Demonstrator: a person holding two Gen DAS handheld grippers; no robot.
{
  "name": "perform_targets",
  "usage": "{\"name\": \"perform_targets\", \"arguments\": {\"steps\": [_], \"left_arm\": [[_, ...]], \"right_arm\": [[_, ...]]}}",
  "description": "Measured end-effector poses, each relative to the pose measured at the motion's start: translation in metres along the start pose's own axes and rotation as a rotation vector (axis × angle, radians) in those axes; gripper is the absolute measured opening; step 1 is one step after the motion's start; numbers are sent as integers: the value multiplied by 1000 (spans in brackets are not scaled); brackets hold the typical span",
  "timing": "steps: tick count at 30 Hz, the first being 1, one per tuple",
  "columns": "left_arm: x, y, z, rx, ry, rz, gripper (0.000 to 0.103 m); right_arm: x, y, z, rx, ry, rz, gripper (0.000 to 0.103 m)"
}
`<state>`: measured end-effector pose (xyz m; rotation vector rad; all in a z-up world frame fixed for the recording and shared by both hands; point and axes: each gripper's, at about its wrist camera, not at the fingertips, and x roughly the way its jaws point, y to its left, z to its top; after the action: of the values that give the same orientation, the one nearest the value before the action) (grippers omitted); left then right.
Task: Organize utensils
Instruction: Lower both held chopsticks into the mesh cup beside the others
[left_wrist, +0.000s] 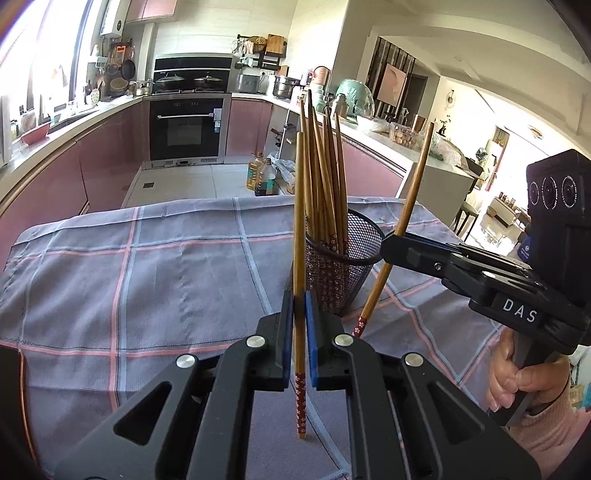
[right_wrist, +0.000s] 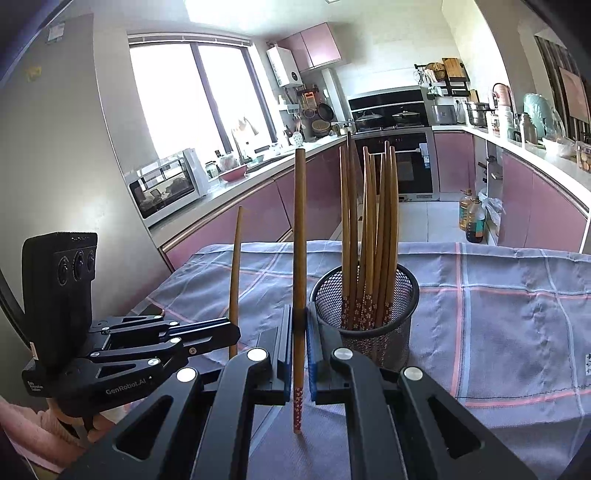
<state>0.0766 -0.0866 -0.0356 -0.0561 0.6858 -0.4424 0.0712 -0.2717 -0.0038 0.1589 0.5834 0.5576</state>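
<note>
Each gripper pinches one wooden chopstick, brown along the shaft with a red, white-flowered band at the lower end. The left gripper (left_wrist: 299, 321) has its blue-padded fingers (left_wrist: 312, 332) closed narrow on the left chopstick (left_wrist: 298, 229), which stands nearly upright between them, the patterned end hanging below the pads just above the cloth. The right gripper (right_wrist: 300, 328) is likewise clamped tight on the right chopstick (right_wrist: 299, 236), upright in its own view and leaning when seen from the left wrist, its red tip low beside the holder.

Just beyond both sets of fingertips stands a black mesh holder (right_wrist: 402, 295), round and open-topped, holding a bundle of matching chopsticks (right_wrist: 369, 221) that fan upward, patterned ends down. It sits to the right of the right gripper's fingers and between the two grippers in the left view.

Everything rests over a grey-lilac tablecloth (left_wrist: 147, 280) crossed by pink and pale blue lines. Behind is a kitchen with pink cabinets (left_wrist: 110, 155), a black built-in oven (left_wrist: 186, 125), a bright window (right_wrist: 177, 96) and oil bottles (left_wrist: 260, 177) on the tiled floor
</note>
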Motion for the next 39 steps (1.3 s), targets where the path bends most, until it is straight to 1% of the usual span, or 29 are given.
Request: {"name": "perform_targets", "arguments": {"steps": [14, 39], "left_arm": [[-4, -2, 10, 8, -22, -1, 7], [-15, -5, 38, 18, -81, -29, 7]], "right_arm": [[-10, 0, 12, -20, -35, -15, 6], [-27, -7, 38, -62, -108, -45, 6]]}}
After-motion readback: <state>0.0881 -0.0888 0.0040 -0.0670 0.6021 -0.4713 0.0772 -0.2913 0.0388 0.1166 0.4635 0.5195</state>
